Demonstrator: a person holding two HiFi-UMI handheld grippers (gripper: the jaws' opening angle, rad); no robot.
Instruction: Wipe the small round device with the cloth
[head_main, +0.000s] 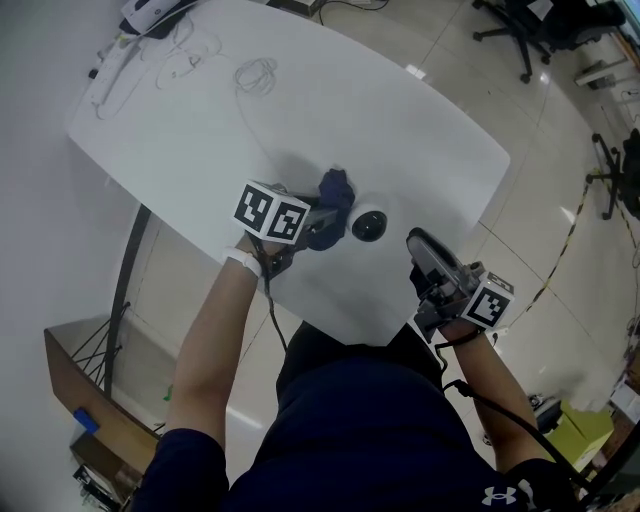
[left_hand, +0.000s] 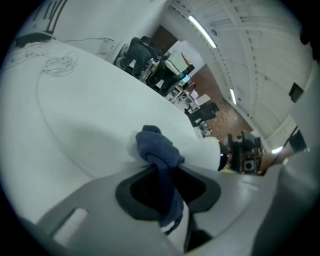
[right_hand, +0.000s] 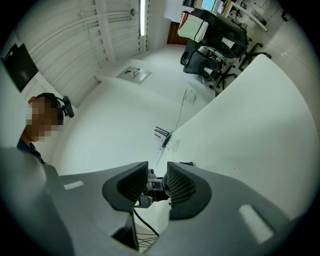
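The left gripper (left_hand: 166, 174) has its jaws drawn in on a dark blue cloth (left_hand: 156, 146); a strip of the cloth runs down between the pads and the rest bunches in a lump just past the tips. On the back of this gripper sits a cube (head_main: 270, 212) with black-and-white square markers. The right gripper (right_hand: 157, 182) holds its ribbed pads a narrow way apart with nothing between them, and carries a marker cube (head_main: 490, 304) of its own. It is at the near edge of the white tabletop (head_main: 300, 100), right of the middle, pointing across towards the left gripper.

The small round device (head_main: 369, 226), a black dome in a white ring, lies on the tabletop close to the near edge, between the two grippers. The bunched cloth is just beside it on its far left side; whether they touch cannot be told.

Thin cables (head_main: 255, 75) coil near the far left corner. A white Under Armour logo (head_main: 497, 495) shows on the person's dark sleeve.
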